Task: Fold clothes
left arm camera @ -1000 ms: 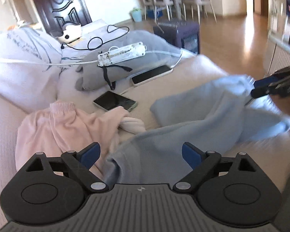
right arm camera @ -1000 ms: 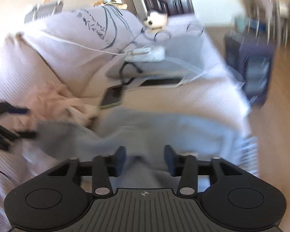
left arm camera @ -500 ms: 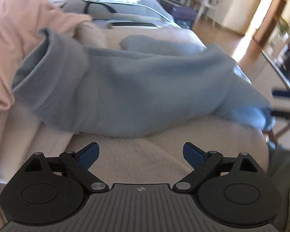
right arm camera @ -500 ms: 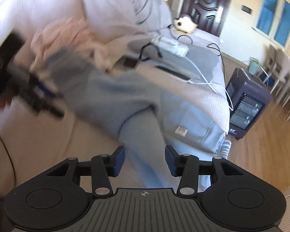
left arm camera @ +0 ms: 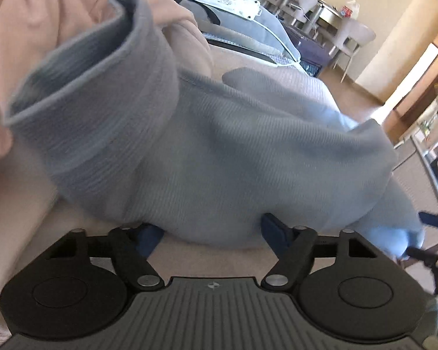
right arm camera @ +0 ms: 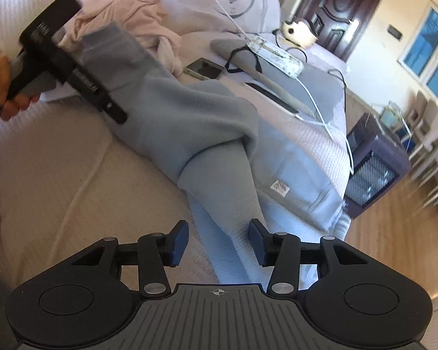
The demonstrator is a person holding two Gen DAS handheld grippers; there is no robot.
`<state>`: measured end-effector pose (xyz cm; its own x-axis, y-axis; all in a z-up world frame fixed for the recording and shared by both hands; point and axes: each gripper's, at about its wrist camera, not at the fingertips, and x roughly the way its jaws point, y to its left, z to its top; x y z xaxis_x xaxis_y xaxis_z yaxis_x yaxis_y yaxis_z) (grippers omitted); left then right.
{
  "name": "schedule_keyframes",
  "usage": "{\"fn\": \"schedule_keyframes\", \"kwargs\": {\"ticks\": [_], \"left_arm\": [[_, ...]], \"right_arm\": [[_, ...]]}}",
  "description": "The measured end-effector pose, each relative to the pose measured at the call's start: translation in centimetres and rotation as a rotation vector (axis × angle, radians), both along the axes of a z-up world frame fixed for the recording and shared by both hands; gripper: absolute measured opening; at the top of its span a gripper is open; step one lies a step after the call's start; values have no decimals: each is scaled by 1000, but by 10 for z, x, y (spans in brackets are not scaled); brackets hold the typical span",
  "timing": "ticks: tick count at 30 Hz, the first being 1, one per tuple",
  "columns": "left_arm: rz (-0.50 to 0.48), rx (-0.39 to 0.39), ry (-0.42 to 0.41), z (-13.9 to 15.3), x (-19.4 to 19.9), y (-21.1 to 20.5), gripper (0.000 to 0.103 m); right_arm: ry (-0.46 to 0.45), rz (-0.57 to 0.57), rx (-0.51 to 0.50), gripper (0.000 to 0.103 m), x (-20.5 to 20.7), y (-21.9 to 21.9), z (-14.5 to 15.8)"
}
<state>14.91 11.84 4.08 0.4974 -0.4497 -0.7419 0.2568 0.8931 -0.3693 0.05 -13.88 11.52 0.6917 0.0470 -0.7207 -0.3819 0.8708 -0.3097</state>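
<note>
- Trousers (right arm camera: 189, 122) – blue-grey, knitted – lie stretched across the bed (right arm camera: 58, 175), long axis running from the waistband (left arm camera: 87, 87) by the pink garment (right arm camera: 125, 8) near the pillows to the leg ends at the bed's outer edge, towards the floor.
- Left gripper (left arm camera: 211, 230) sits at the waistband end, jaws apart, cloth bulging between the blue pads (left arm camera: 273, 227); they flank it but do not look pressed in, so I read it as released.
- Right gripper (right arm camera: 217, 240) is at the opposite end, jaws spread either side of one leg (right arm camera: 227, 204), not clamped.
- Each tool is nearest its own end – the axis runs straight between them.
- Legs overlap loosely at mid-length; the trousers are not folded flat.
- Phone (right arm camera: 203, 68) and power strip (right arm camera: 273, 55) lie beyond the trousers, clear of them.
</note>
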Motion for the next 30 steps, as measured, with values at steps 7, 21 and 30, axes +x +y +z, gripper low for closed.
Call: {"fn": "schedule_keyframes", "kwargs": {"ticks": [7,21,30], "left_arm": [[-47,-134,-6,34,0,-8,7],[26,70,-408,215,-124,72,6],[85,570,-95,88,-156,58,12]], "right_arm": [[-13,67,-94,28,9,13,-8],[276,86,363,10,-16,-10,27],[464,88,329,17,-12,17,-46]]}}
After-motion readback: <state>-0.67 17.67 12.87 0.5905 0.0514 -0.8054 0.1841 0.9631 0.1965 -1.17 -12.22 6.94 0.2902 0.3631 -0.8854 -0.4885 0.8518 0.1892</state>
